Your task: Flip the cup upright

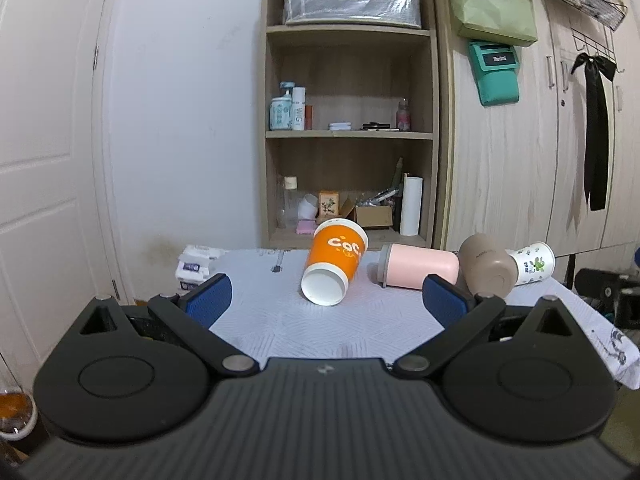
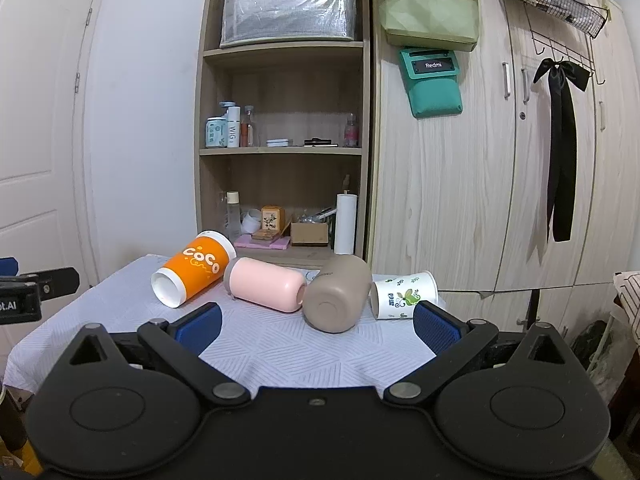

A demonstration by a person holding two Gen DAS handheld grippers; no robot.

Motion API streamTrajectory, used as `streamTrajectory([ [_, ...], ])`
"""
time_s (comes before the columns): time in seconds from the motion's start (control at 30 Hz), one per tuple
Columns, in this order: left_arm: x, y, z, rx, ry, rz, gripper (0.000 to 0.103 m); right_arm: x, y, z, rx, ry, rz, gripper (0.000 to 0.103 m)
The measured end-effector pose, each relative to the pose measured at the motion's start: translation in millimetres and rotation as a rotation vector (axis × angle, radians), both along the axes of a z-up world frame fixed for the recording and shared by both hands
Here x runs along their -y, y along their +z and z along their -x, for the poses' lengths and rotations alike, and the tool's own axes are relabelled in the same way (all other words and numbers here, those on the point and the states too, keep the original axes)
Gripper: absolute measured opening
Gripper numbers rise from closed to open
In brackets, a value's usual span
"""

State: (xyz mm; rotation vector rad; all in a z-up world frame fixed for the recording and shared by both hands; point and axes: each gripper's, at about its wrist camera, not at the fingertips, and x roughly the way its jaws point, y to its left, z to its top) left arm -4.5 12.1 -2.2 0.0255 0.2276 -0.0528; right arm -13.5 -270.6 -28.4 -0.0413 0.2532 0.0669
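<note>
Several cups lie on their sides on a table with a white cloth [image 1: 320,320]. From left to right: an orange paper cup [image 1: 334,264] [image 2: 194,274], a pink cup [image 1: 420,266] [image 2: 266,284], a tan cup [image 1: 488,270] [image 2: 338,298] and a white cup with green print [image 1: 532,264] [image 2: 402,294]. My left gripper [image 1: 326,300] is open and empty, just short of the orange cup. My right gripper [image 2: 318,326] is open and empty, just short of the tan cup.
A wooden shelf unit [image 1: 348,120] with bottles and boxes stands behind the table, a wardrobe [image 2: 500,160] to its right. A tissue pack [image 1: 196,266] lies at the table's far left corner. The other gripper shows at the left edge of the right wrist view [image 2: 28,292].
</note>
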Motion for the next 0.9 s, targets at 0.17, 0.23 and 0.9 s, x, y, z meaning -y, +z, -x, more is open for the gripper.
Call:
streamTrajectory([
  [0.17,-0.4,-0.6,1.2,0.002,-0.012,0.009,0.103,-0.7,0.6,0.3,0.005,-0.004,-0.001,0.103],
  [0.23,-0.4,-0.8,1.3,0.002,-0.010,0.012,0.103,-1.2,0.6,1.3,0.009,-0.006,0.001,0.103],
  [0.9,-3.3,-5.0,-2.2,-0.017,-0.006,0.013,0.103,-1.0,-1.7,0.3,-0.001,-0.012,0.005,0.103],
])
